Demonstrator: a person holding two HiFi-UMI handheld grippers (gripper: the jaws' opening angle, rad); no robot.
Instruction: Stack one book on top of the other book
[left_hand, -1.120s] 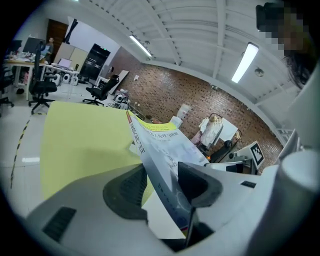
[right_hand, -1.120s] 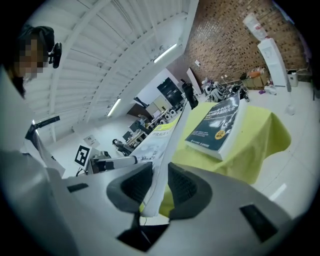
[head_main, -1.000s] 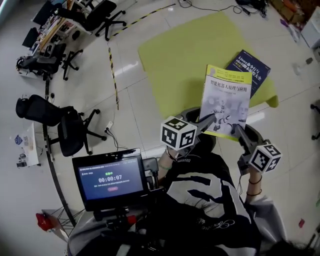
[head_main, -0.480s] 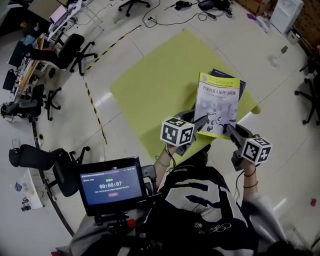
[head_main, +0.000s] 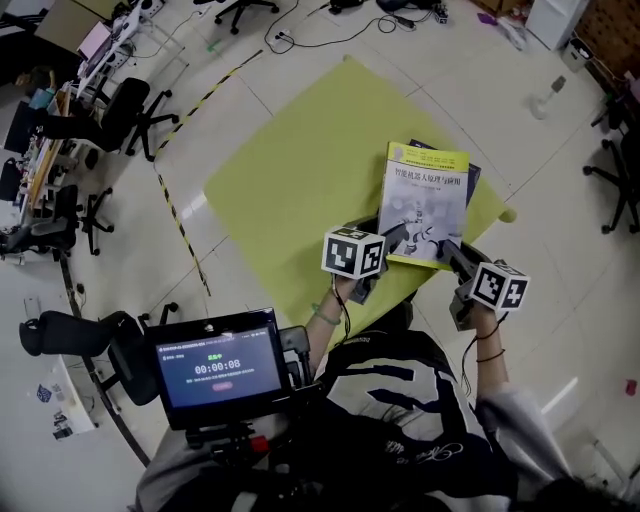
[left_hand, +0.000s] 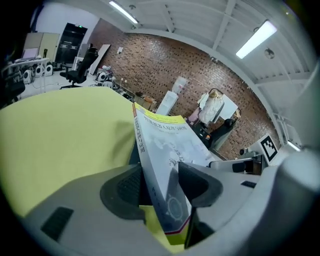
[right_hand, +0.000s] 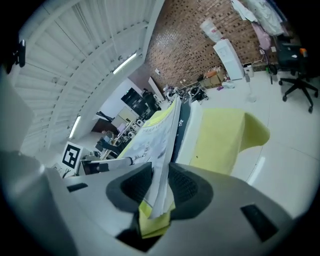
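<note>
A white book with a yellow top band (head_main: 422, 205) is held above a dark blue book (head_main: 471, 178) that lies on the yellow-green table (head_main: 300, 170). Only the blue book's far right edge shows. My left gripper (head_main: 396, 238) is shut on the white book's near left corner, and my right gripper (head_main: 446, 250) is shut on its near right corner. In the left gripper view the white book (left_hand: 165, 145) stands between the pads of my left gripper (left_hand: 162, 186). In the right gripper view my right gripper (right_hand: 160, 187) pinches the white book (right_hand: 155, 140), with the blue book (right_hand: 184, 117) just behind.
Office chairs (head_main: 125, 100) and a second chair (head_main: 615, 170) stand on the tiled floor round the table. A black-and-yellow tape line (head_main: 180, 215) runs along the floor at left. A monitor with a timer (head_main: 215, 365) sits close in front of the person.
Both grippers have carried the white book forward and down. It now covers nearly all of the blue book, which showed well to the upper right a second ago.
</note>
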